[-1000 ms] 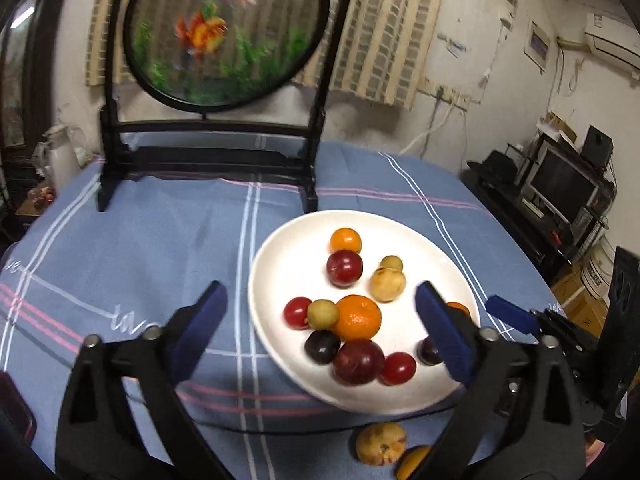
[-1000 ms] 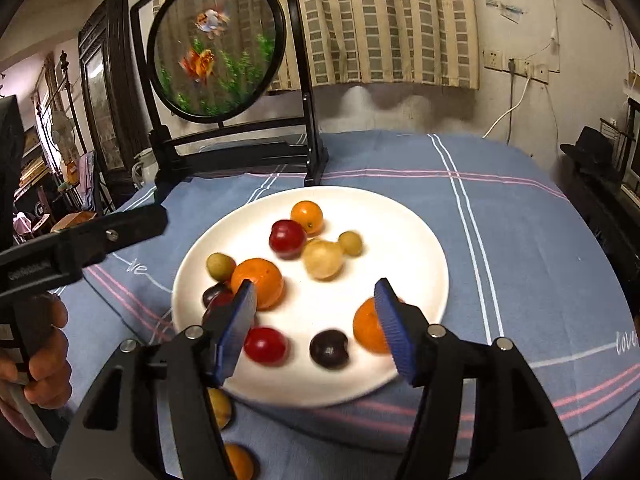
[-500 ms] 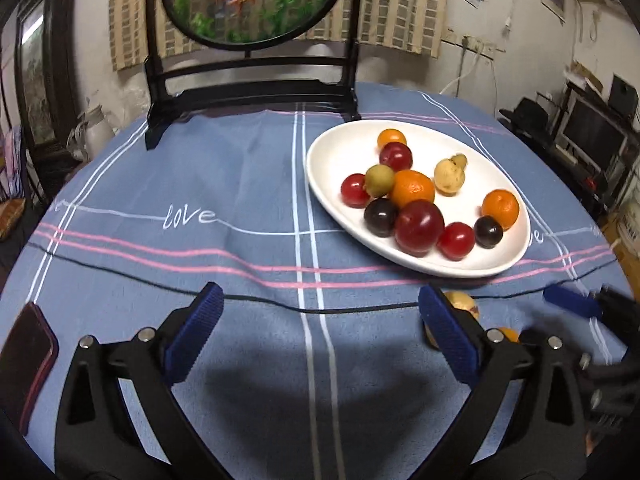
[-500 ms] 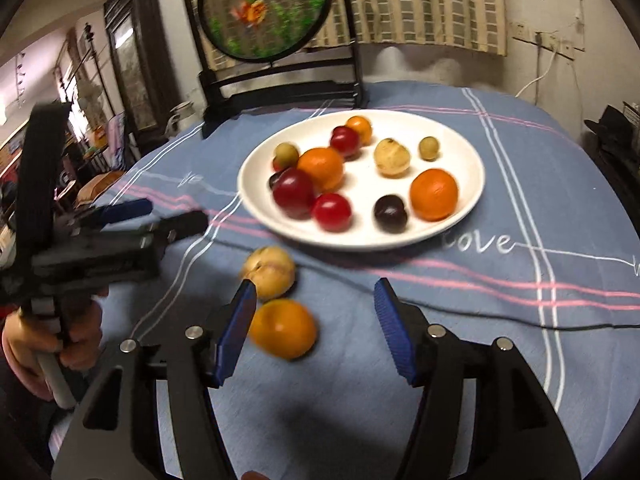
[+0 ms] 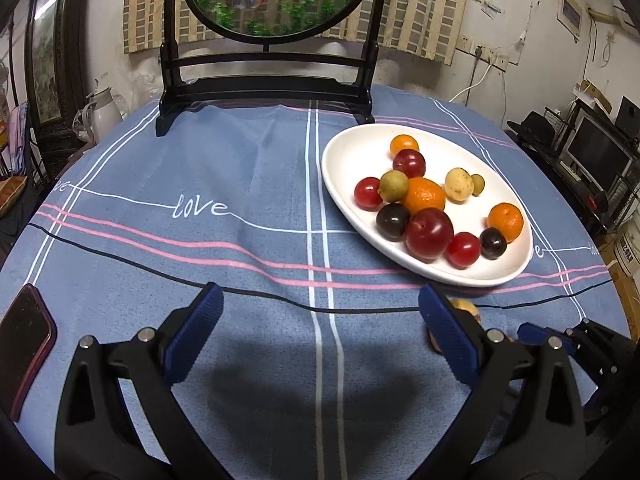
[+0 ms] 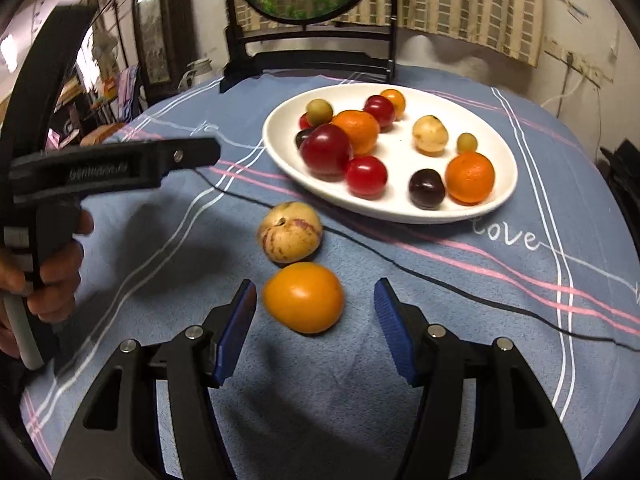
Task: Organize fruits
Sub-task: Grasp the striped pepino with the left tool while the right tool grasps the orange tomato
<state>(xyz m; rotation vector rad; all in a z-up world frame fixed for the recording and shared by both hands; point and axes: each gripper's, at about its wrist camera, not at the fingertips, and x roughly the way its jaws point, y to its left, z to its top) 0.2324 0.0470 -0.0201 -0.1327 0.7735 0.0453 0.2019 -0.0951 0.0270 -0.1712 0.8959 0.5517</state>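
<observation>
Because the orange fruit point(image 6: 303, 297) lies on the desk point(image 6: 460, 340) just ahead of the right tongs point(image 6: 316, 322), nearer the left pad than the right, the coming grasp looks to belong to the right hand. Its long axis runs across the gap, from pad to pad. Both tongs are spread and pinch nothing; the left tongs point(image 5: 318, 334) hover over bare cloth. The fruit is smooth, glossy, egg-shaped, touching a pale purple-streaked fruit point(image 6: 289, 232) short of the white plate point(image 6: 400, 210).

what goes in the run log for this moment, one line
right hand-held gripper: open, orange fruit between pads, untouched | left hand-held gripper: open, empty | plate: fruit on it
</observation>
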